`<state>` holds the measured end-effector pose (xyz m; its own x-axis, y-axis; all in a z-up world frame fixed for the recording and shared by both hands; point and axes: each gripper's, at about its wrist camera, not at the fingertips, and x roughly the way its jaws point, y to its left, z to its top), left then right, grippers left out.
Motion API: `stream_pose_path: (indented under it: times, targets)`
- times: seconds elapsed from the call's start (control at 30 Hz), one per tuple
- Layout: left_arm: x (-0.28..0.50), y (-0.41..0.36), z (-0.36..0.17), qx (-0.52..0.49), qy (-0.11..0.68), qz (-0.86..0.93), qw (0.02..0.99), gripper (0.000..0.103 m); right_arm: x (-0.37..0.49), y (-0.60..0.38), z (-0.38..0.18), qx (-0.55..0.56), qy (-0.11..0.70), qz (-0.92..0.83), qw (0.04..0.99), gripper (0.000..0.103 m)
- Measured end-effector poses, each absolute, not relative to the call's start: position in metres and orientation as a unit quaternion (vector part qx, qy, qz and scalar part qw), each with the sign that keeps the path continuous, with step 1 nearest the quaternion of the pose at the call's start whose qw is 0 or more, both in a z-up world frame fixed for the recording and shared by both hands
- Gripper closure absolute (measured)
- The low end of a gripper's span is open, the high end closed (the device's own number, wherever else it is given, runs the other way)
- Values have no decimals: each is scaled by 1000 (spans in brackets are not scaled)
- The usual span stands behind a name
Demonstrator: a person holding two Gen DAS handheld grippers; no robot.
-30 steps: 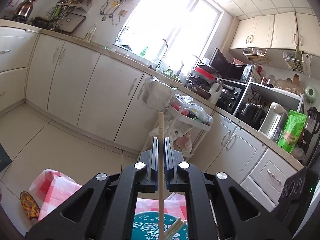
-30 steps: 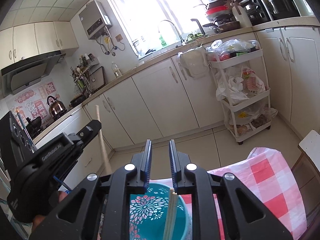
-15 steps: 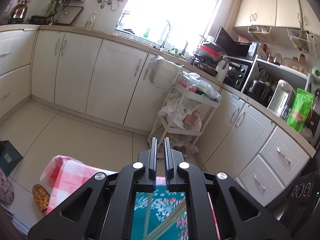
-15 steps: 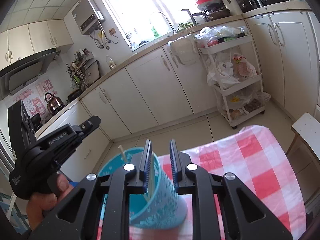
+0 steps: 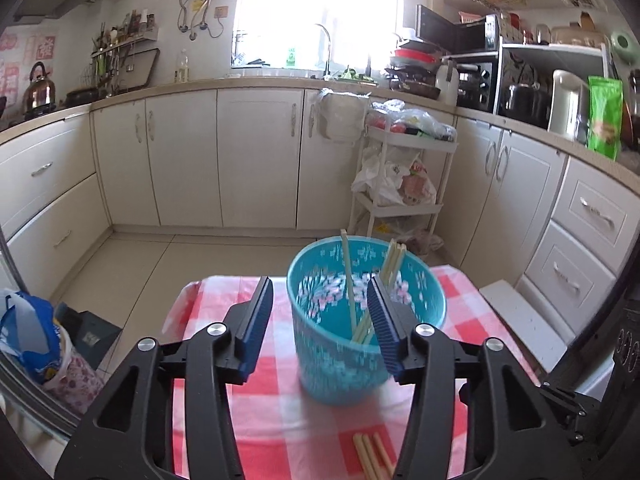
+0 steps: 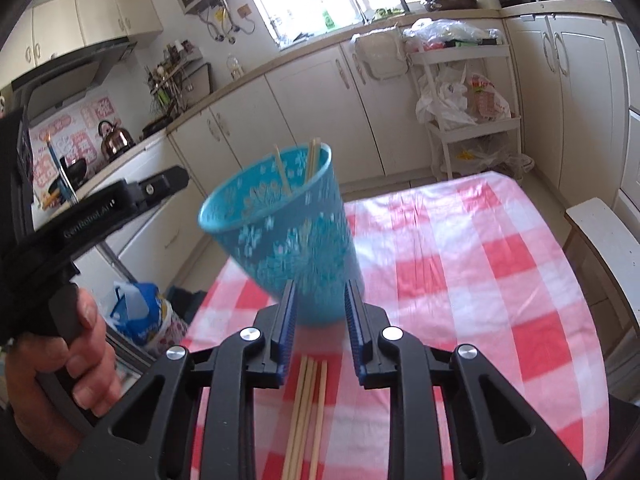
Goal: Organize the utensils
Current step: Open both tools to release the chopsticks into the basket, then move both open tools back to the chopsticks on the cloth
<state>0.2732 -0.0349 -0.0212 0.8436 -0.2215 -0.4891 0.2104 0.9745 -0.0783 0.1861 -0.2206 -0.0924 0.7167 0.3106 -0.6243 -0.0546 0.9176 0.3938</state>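
Note:
A teal flowered cup [image 5: 340, 344] stands on the red-checked tablecloth [image 5: 264, 412] with several pale chopsticks [image 5: 349, 280] leaning inside. My left gripper [image 5: 320, 286] is just short of the cup, jaws opening, nothing pressed between them; its right finger overlaps the rim. More loose chopsticks [image 5: 370, 456] lie flat on the cloth nearer me. In the right wrist view the cup [image 6: 280, 232] stands just beyond my right gripper [image 6: 320, 286], whose jaws are opening. The loose chopsticks [image 6: 308, 412] lie on the cloth under it, untouched. The left gripper [image 6: 120, 204] is left of the cup, in a hand [image 6: 80, 352].
A white trolley [image 5: 400, 184] with bags stands against the cabinets beyond the table. A white stool [image 6: 600, 232] is at the table's right edge. A blue bag [image 5: 28, 332] sits on the floor to the left. The cloth [image 6: 480, 280] right of the cup is bare.
The left gripper held one chopstick upright; that chopstick now stands in the cup and the jaws have spread wide. Both grippers have drawn back and sunk, the right one's gap widening slightly.

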Motion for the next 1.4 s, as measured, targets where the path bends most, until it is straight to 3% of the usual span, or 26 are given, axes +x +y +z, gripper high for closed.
stream_pose_path:
  times: [0.77, 1.07, 1.23, 1.4]
  targets:
    - [184, -10, -139, -32, 412, -96, 905, 55, 128, -184, -160, 90, 477, 90, 870, 78]
    - [179, -22, -143, -20, 424, -103, 900, 53, 141, -158, -170, 49, 488, 93, 866, 78]
    - [194, -38, -152, -13, 438, -111, 892, 53, 146, -163, -175, 18, 489, 81, 868, 94]
    - [210, -57, -162, -3, 450, -116, 885, 53, 144, -182, -176, 33, 488, 76, 869, 95]
